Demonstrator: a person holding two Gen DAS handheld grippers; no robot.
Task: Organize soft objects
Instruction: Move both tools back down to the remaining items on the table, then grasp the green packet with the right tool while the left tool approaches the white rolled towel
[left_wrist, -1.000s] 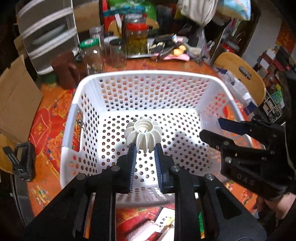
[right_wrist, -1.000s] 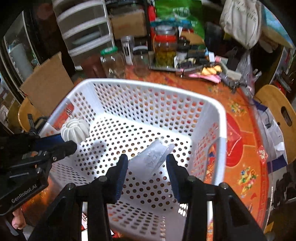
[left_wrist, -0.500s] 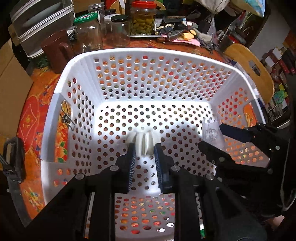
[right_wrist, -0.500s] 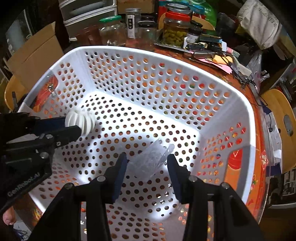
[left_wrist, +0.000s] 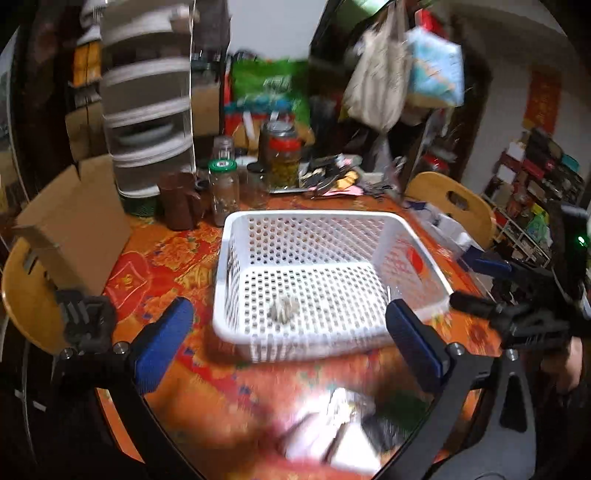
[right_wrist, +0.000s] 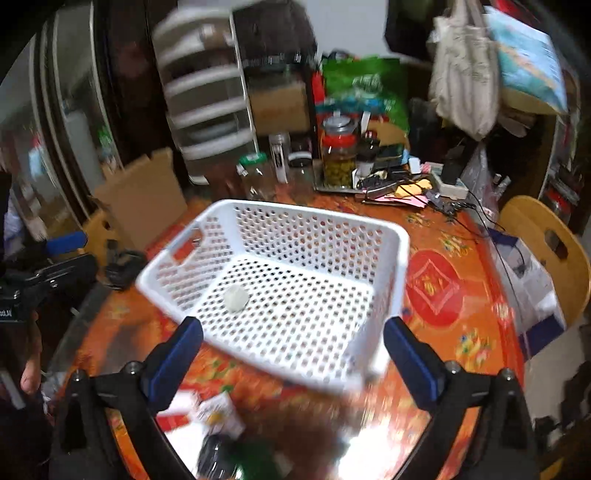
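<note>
A white perforated basket (left_wrist: 236, 225) stands on the orange patterned table and also shows in the right wrist view (right_wrist: 400, 236). A white ribbed soft ball (left_wrist: 283, 309) lies on its floor, also seen in the right wrist view (right_wrist: 236, 298). A clear crumpled plastic piece (left_wrist: 400, 293) seems to lie by the basket's right wall; it is blurred. My left gripper (left_wrist: 290, 345) is wide open and empty, pulled back over the table's front. My right gripper (right_wrist: 293, 356) is wide open and empty, also back from the basket.
Glass jars (left_wrist: 223, 188), a brown mug (left_wrist: 181, 201) and clutter stand behind the basket. A cardboard box (left_wrist: 74, 225) is at the left. Wooden chairs (right_wrist: 546, 243) flank the table. Papers and packets (left_wrist: 332, 432) lie at the table's front edge.
Both grippers opened, let go of the ribbed ball and the clear plastic inside the basket, and pulled back and up out of the basket.
</note>
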